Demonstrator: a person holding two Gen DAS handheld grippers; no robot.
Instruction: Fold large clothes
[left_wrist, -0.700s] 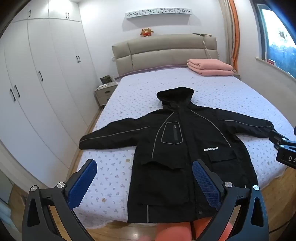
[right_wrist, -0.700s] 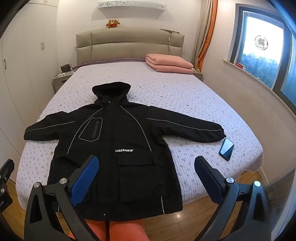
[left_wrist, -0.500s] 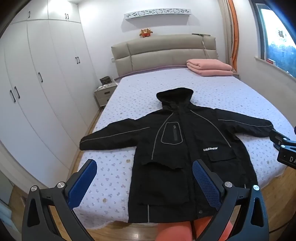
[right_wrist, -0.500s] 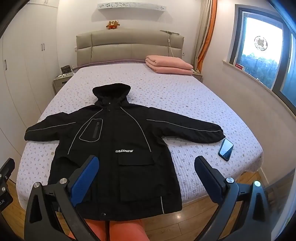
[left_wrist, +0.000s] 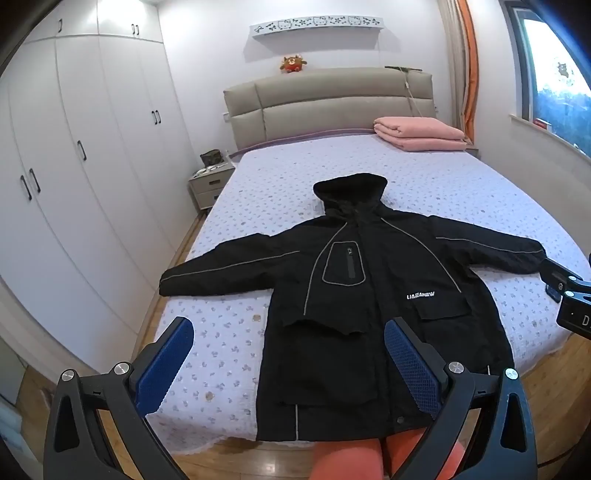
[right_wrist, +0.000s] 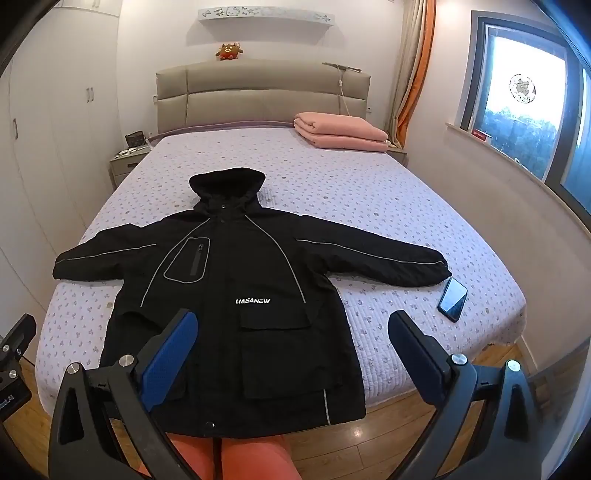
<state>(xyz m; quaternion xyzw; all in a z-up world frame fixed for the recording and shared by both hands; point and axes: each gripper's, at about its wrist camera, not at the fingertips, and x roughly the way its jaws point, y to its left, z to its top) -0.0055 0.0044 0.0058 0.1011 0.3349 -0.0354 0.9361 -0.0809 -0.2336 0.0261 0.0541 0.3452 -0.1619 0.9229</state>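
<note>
One phone (right_wrist: 453, 299) lies just beside the jacket (right_wrist: 236, 295) sleeve.

- Daylight enters through the window (right_wrist: 532, 107) on the right; its pane is overexposed.
- A ceiling lamp glares on the upper wardrobe (left_wrist: 110, 22).
- The room is evenly bright, with soft shadows.
- Fisheye distortion bends walls near the edges; the corners are black.
- Focus is sharp throughout.
- The black jacket (right_wrist: 229, 295) loses detail.
</note>
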